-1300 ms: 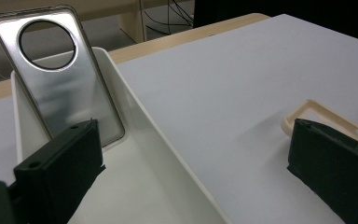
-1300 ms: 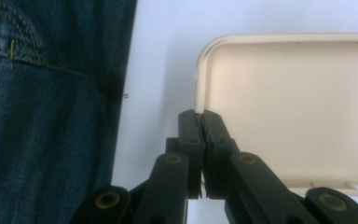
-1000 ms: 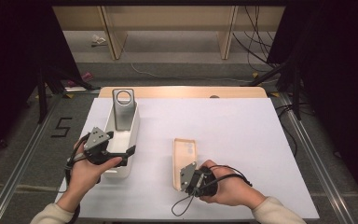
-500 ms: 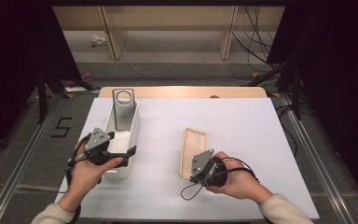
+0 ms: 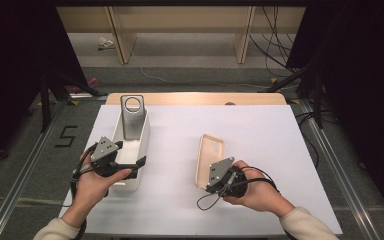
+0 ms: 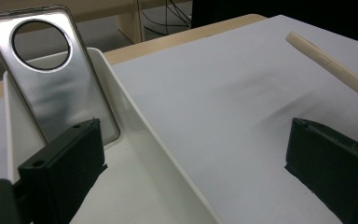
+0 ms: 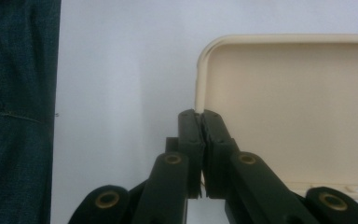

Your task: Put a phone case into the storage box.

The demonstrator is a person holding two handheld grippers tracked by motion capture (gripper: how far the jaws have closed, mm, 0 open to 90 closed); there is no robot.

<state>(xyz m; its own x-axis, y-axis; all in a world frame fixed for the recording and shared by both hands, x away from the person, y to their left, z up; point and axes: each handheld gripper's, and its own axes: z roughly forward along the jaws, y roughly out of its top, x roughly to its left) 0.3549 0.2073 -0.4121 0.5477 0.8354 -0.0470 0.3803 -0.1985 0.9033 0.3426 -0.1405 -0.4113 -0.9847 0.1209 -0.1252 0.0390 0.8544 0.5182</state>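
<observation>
On the white table [image 5: 260, 135], the cream case [image 5: 210, 159] has been slid right, pinched by the right gripper [image 7: 202, 122]; the left gripper [image 6: 191, 168] is held open astride the tray's [image 5: 141, 150] wall.

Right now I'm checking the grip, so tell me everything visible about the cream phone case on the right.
The cream-coloured, matte plastic phone case is a shallow rectangular shell with rounded corners and a raised rim, its hollow side up. It is tilted, its long edge lifted off the white table sheet. The right tongs are shut on the rim of its near long edge.
</observation>
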